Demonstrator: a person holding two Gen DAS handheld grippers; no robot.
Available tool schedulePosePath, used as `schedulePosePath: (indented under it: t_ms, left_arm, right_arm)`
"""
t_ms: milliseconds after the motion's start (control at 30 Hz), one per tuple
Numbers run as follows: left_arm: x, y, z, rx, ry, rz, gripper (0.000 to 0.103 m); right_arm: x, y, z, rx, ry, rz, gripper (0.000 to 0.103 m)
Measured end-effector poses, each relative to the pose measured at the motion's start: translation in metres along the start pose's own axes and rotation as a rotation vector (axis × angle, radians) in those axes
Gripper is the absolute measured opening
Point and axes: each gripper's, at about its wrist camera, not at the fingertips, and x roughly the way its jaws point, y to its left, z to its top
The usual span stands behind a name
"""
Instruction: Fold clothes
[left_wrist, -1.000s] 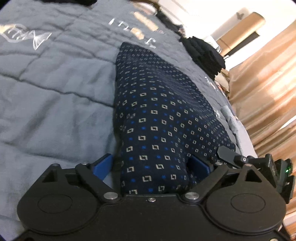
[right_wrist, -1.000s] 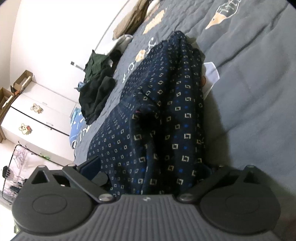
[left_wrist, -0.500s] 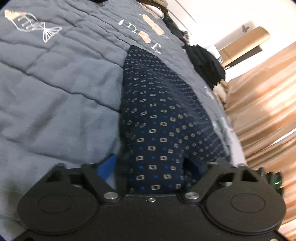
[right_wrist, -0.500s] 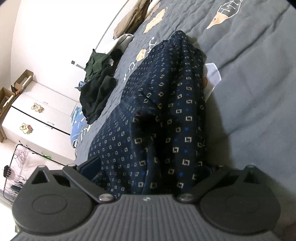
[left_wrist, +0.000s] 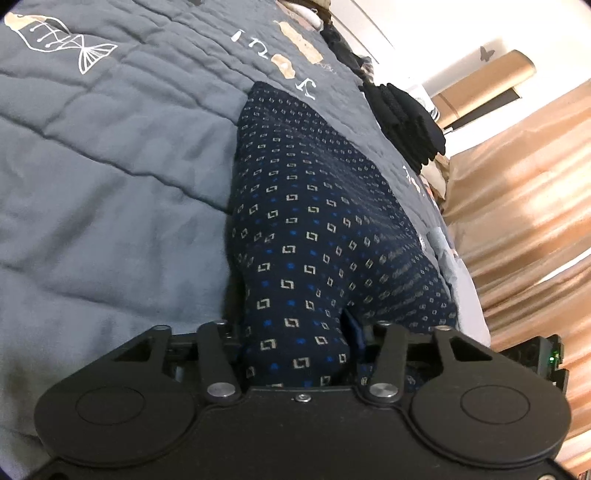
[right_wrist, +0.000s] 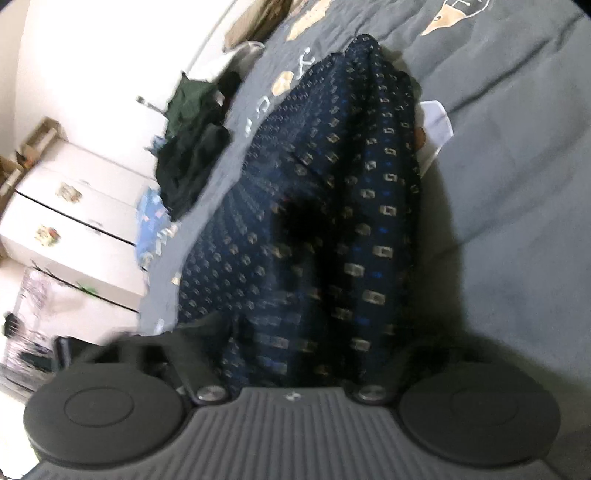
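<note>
Seen from the left wrist, the left gripper (left_wrist: 295, 347) has just been closing, and its jaws now pinch a bunched near edge of the navy garment with small cream squares and blue dots (left_wrist: 314, 221); the cloth fills the gap and runs away up the grey quilted bedspread (left_wrist: 110, 166), with a pile of black clothes (left_wrist: 406, 107) well beyond it near the tan curtains (left_wrist: 517, 206). To do this step well, I judge the pinch should take every layer at the edge, so the fold lifts cleanly and nothing trails. From the right wrist, a blurred view, the right gripper (right_wrist: 291, 354) has likewise just been closing, and the same garment's other near corner sits gathered between its jaws, apparently gripped; the fabric rises in a dark ridge over the bedspread, a small white label (right_wrist: 436, 125) showing beside its far edge. Both hands should then rise together and level, keeping the held edge taut between them.
</note>
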Motion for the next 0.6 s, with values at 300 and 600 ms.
schedulePosePath:
  t_ms: [300,600]
  left_arm:
    - [-0.022,-0.018,-0.007,-0.012,-0.059,-0.039,0.026]
    - [-0.018,-0.039,-0.030,0.028,-0.044,0.008,0.026]
  right_arm:
    - [-0.024,0.013,0.002,0.039,-0.016,0.060,0.032]
    - [-0.043,-0.004,-0.001,0.056,0.015,0.030,0.032]
